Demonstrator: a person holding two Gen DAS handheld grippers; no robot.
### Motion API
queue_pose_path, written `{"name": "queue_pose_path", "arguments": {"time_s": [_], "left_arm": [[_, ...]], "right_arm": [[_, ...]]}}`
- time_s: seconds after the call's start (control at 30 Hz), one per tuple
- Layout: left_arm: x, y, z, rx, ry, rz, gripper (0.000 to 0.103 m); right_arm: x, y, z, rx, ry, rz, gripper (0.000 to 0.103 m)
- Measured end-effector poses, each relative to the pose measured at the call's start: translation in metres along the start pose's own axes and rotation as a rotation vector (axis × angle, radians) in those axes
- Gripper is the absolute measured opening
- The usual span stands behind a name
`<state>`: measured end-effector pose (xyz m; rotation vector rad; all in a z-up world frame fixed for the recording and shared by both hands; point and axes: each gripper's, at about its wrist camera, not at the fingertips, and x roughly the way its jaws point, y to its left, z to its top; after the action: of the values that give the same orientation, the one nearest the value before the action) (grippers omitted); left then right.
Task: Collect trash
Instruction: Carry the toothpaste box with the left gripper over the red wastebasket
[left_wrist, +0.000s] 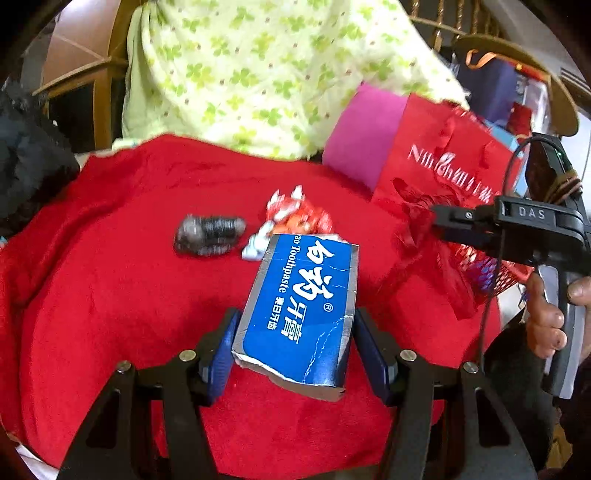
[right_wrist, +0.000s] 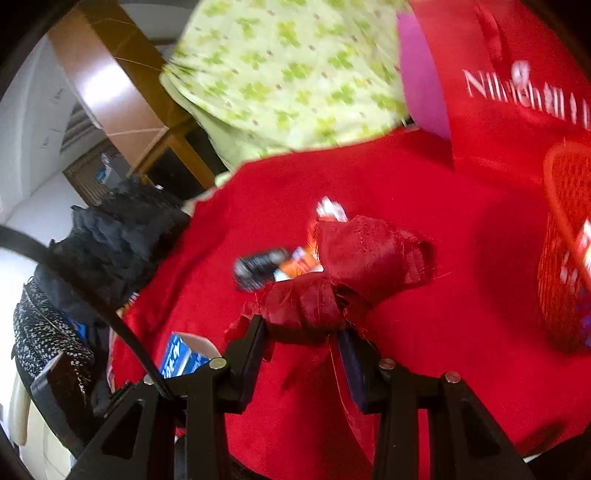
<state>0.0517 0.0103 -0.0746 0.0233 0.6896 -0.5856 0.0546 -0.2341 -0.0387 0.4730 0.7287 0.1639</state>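
while l gripper (left_wrist: 295, 339) jaws clamp toothpaste box (left_wrist: 301, 310) & r gripper (right_wrist: 303, 332) jaws pinch red ribbon (right_wrist: 347, 277), wrappers (left_wrist: 295, 218) left beside basket (right_wrist: 565, 251), which holds some.

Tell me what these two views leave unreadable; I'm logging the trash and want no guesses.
- Dark wrapped item, left wrist view: motion blur hides its label.
- Red mesh basket, right wrist view: cut off by the edge, contents smeared.
- Toothpaste box, right wrist view: mostly hidden behind the right claw and cable.
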Motion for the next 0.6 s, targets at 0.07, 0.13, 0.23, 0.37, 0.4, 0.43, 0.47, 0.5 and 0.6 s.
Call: {"name": "queue_pose_path", "arguments": {"time_s": [0.07,0.13,0.23,0.37,0.4,0.43,0.47,0.5,0.6], "left_arm": [[-0.010,-0.003,0.006,0.006,-0.026,-0.006,0.063],[-0.015,-0.007,0.010,0.013,-0.045,-0.012,0.063],[-0.017,-0.014,0.016,0.021,-0.057,-0.034,0.063],[-0.009,-0.019,0.022,0.006,-0.034,-0.066,0.063],[-0.007,-0.021,0.025,0.004,-0.033,-0.077,0.063],[-0.005,-0.024,0.026,0.005,-0.034,-0.081,0.063],[-0.003,-0.026,0.029,0.008,-0.037,-0.093,0.063],[-0.003,-0.029,0.031,0.011,-0.043,-0.115,0.063],[-0.002,-0.037,0.041,0.020,-0.064,-0.159,0.063]], "right_arm": [[-0.012,0.008,0.005,-0.009,-0.028,0.019,0.042],[-0.022,0.011,0.010,-0.012,-0.052,0.035,0.042],[-0.033,0.012,0.015,-0.016,-0.073,0.053,0.042],[-0.043,0.006,0.020,-0.017,-0.085,0.063,0.042],[-0.044,0.004,0.022,-0.017,-0.090,0.062,0.042],[-0.046,0.002,0.024,-0.021,-0.096,0.062,0.042],[-0.047,0.001,0.024,-0.021,-0.101,0.062,0.042],[-0.050,-0.003,0.026,-0.019,-0.106,0.063,0.042],[-0.062,-0.018,0.033,-0.005,-0.130,0.070,0.042]]}}
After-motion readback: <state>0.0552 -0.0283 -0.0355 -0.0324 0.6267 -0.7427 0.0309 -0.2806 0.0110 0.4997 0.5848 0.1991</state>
